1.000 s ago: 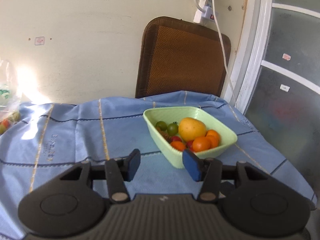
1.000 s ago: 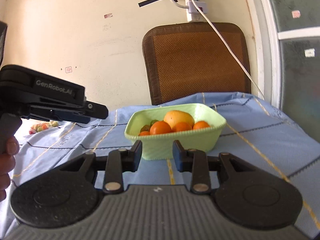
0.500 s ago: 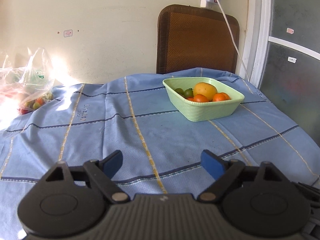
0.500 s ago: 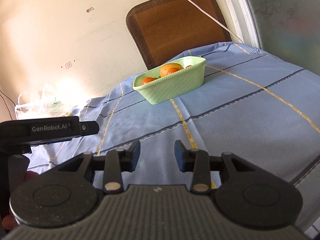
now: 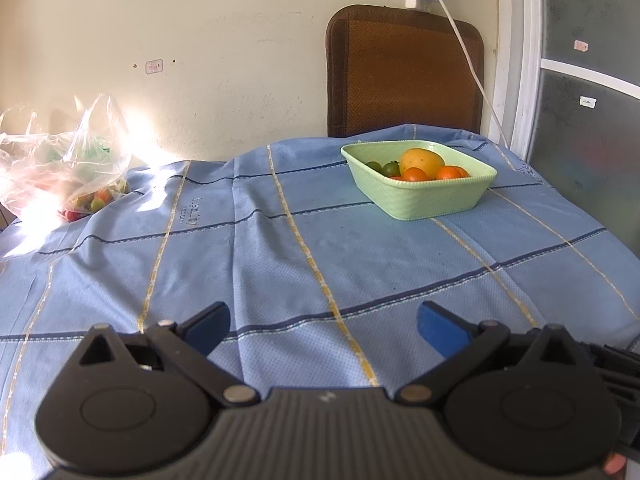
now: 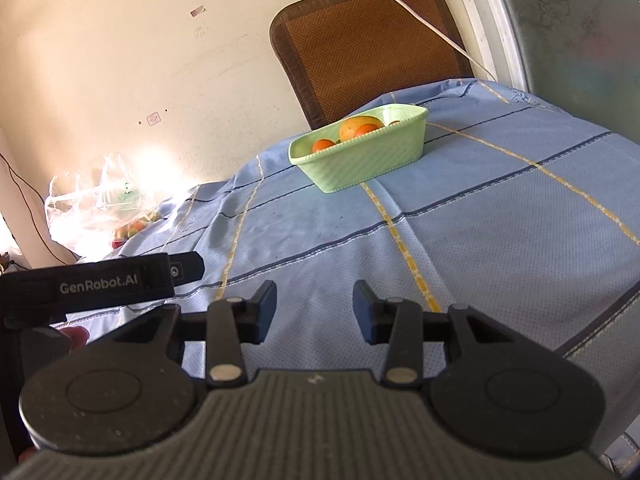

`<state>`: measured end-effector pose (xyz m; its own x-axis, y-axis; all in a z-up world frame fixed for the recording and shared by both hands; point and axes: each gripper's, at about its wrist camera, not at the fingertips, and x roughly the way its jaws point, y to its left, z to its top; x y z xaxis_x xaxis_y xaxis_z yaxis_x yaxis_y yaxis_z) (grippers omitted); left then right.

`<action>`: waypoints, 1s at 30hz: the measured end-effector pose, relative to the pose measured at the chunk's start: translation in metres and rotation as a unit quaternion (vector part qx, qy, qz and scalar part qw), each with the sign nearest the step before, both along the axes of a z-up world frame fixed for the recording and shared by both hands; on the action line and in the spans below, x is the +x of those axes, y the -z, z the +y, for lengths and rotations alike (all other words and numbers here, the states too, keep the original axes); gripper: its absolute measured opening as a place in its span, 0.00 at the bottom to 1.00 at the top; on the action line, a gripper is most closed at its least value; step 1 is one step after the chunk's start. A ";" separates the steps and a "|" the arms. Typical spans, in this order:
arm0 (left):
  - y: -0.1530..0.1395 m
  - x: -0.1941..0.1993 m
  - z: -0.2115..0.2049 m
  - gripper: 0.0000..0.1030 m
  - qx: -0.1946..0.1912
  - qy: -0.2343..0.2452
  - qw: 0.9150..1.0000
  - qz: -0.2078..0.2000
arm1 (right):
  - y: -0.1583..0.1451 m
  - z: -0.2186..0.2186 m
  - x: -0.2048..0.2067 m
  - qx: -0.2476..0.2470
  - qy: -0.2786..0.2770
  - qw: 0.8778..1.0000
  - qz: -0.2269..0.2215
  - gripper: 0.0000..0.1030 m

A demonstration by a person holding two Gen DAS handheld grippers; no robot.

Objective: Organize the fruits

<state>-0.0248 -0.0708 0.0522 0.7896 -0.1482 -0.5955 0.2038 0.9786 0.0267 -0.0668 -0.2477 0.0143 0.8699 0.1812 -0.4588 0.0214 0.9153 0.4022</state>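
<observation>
Left tool: my left tool (image 5: pixel 323 326) hangs low over the blue cloth; its jaws are opening, spread wide, nothing between them but bare cloth; released

Right tool: my right tool (image 6: pixel 314 312) hangs over the near part of the cloth; a moderate gap between its dark pads, nothing in the gap; released, gripping nothing

Green bowl: the pale green bowl (image 5: pixel 424 200) sits on the far right part of the surface, close to the brown chair back; well apart from both tools; in the right wrist view it shows as a ribbed rectangular dish (image 6: pixel 360 156), tilted only by the camera's roll

Fruits: the fruits lie inside the bowl; one large yellow mango (image 5: pixel 421 160) in the middle; orange round fruits (image 5: pixel 416 175) in front of it and to its right; small green ones (image 5: pixel 390 168) on the left side; I cannot count those hidden under the rim

Plastic bag: a clear plastic bag (image 5: pixel 60 160) lies at the far left edge of the surface in strong sunlight; small red, green and orange fruits (image 5: pixel 94 202) show through its lower end; well apart from the bowl

Surface: blue tablecloth (image 5: pixel 280 260) with yellow and dark blue lines; creased near the left side

Chair: a brown woven chair back (image 5: pixel 404 76) stands against the wall behind the bowl; a white cable (image 5: pixel 464 44) hangs across it

My left grip: in the right wrist view the body of the left tool, with its GenRobot.AI strap (image 6: pixel 100 284), lies at the left edge; fingertips (image 6: pixel 76 334) show just under it
</observation>
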 end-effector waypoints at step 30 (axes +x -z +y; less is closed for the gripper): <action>0.026 0.004 -0.001 1.00 0.031 -0.006 0.998 0.047 | 0.011 -0.010 0.003 0.026 0.017 0.999 0.023 0.50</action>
